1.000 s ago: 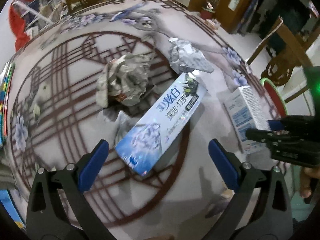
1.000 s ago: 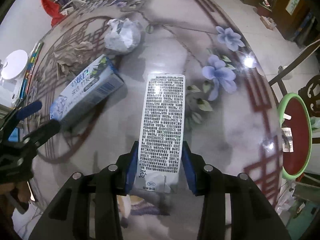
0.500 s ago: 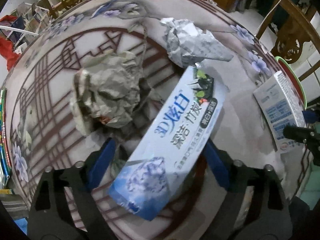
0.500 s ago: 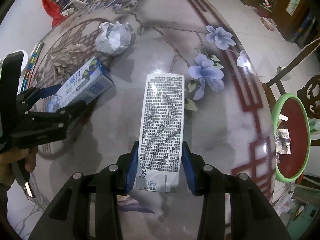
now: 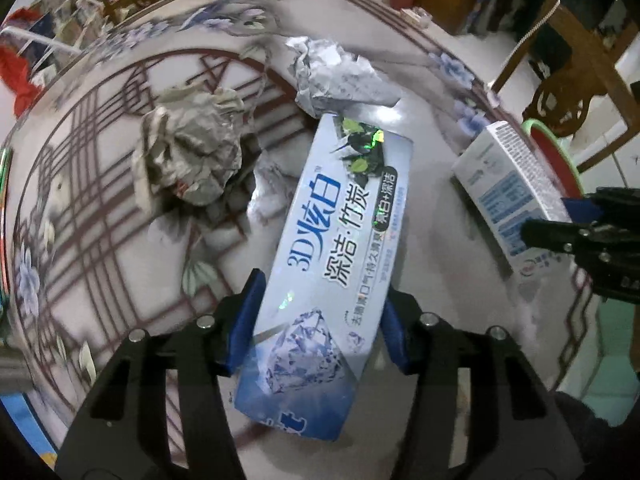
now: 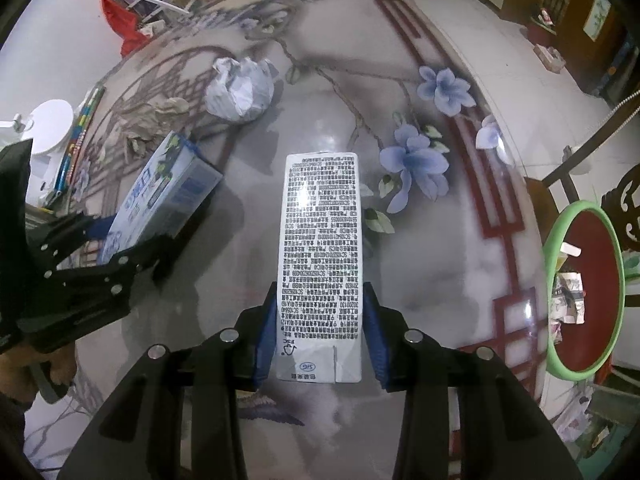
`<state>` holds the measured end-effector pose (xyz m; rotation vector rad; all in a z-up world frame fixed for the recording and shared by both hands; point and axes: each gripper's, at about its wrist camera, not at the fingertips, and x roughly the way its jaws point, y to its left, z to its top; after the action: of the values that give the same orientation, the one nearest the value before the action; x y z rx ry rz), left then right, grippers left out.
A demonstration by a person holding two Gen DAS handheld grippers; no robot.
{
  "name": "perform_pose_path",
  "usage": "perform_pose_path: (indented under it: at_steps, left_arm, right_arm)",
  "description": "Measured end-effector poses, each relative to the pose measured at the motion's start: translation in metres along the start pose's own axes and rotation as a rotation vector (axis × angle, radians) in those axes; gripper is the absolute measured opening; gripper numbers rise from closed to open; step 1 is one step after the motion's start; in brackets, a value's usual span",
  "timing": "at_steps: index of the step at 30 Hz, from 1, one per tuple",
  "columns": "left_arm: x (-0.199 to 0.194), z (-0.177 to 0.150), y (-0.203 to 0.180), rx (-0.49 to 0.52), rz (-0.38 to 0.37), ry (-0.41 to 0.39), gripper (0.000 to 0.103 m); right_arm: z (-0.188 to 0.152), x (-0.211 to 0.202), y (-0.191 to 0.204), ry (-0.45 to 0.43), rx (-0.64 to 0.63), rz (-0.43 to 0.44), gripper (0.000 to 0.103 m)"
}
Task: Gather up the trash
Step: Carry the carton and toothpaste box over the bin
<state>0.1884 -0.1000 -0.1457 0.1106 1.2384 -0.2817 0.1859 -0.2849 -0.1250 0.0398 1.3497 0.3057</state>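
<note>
Trash lies scattered over a round glossy worktop (image 6: pixel 328 152) printed with dark red lattice lines and pale blue blossoms; beyond its rim are a tiled floor, carved wooden chairs (image 5: pixel 568 96), a red bag (image 6: pixel 124 20) and, low to the right of the right tool, a green-rimmed red basin (image 6: pixel 554 320) holding some crumpled scraps.

In the left wrist view the long pale blue toothpaste box with large printed lettering (image 5: pixel 332 248) runs straight ahead from the left tool (image 5: pixel 320 328), its near end between the blue pads (image 5: pixel 246 320); the jaws have just been closing and both pads now meet the box's long sides, so the tool grips it. Ahead and to the left of that tool sits a wad of crumpled grey-brown paper (image 5: pixel 188 160); ahead, just past the far end of the box, sits a crumpled white printed paper ball (image 5: pixel 336 80).

In the right wrist view the white drink carton covered in fine black print (image 6: pixel 320 264) lies lengthwise ahead of the right tool (image 6: pixel 320 344), its near end clamped between the blue pads (image 6: pixel 266 340); the toothpaste box and the left tool appear off to its left, the paper ball farther ahead on the left.
</note>
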Motion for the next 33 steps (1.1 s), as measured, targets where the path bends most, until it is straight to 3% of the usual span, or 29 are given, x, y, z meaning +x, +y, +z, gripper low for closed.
perform_pose_path:
  at_steps: [7, 14, 24, 33]
  left_arm:
    - [-0.03, -0.003, -0.012, -0.058, -0.001, -0.038, 0.052]
    - [-0.06, 0.016, -0.052, -0.023, -0.005, -0.097, 0.052]
    - [-0.072, 0.054, -0.122, 0.064, -0.071, -0.145, 0.052]
    - [-0.064, 0.089, -0.209, 0.168, -0.171, -0.146, 0.052]
  right_arm:
    - [-0.005, -0.019, -0.007, -0.035, -0.007, 0.027, 0.037]
    - [-0.01, -0.054, -0.027, -0.1, 0.004, 0.033, 0.037]
    - [-0.025, -0.11, -0.101, -0.206, 0.12, -0.012, 0.037]
    - [-0.053, -0.15, -0.184, -0.27, 0.258, -0.06, 0.037]
